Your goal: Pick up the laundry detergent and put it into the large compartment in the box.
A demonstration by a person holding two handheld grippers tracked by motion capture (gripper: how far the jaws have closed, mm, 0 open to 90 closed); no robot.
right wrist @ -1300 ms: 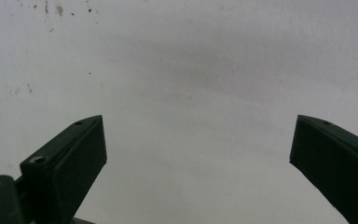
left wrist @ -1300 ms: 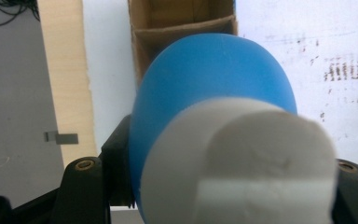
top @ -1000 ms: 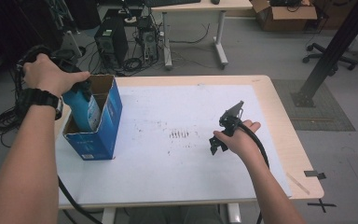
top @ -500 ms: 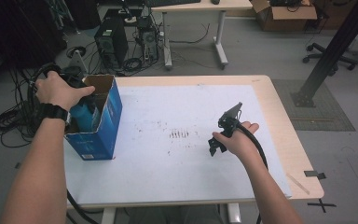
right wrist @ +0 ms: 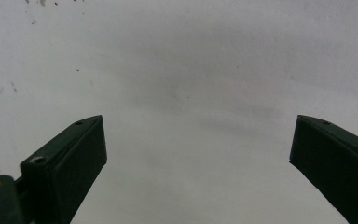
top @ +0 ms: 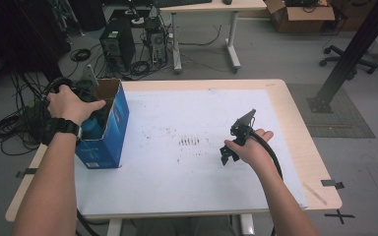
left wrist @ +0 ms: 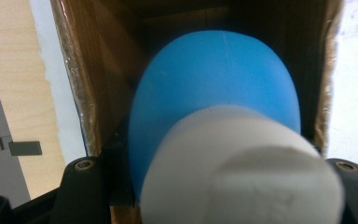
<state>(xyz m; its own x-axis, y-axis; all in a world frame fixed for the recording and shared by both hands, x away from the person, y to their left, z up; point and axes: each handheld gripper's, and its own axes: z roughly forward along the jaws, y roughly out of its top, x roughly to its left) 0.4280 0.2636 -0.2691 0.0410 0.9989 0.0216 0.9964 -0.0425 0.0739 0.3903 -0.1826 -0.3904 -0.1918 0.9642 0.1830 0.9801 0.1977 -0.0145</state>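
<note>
Blue and rounded, with a white end nearest the camera, the bottle sits clamped between your left gripper's jaws, lowered inside the open cardboard box at the table's left edge. Your right gripper hovers over the white sheet, jaws spread wide, holding nothing.

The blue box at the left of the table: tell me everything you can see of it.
The blue box looks like cardboard: glossy blue outside, plain brown inside, top open. It stands upright at the table's left edge on the white sheet. The left tool reaches into it, holding a smooth blue rounded object with a white end inside.
</note>
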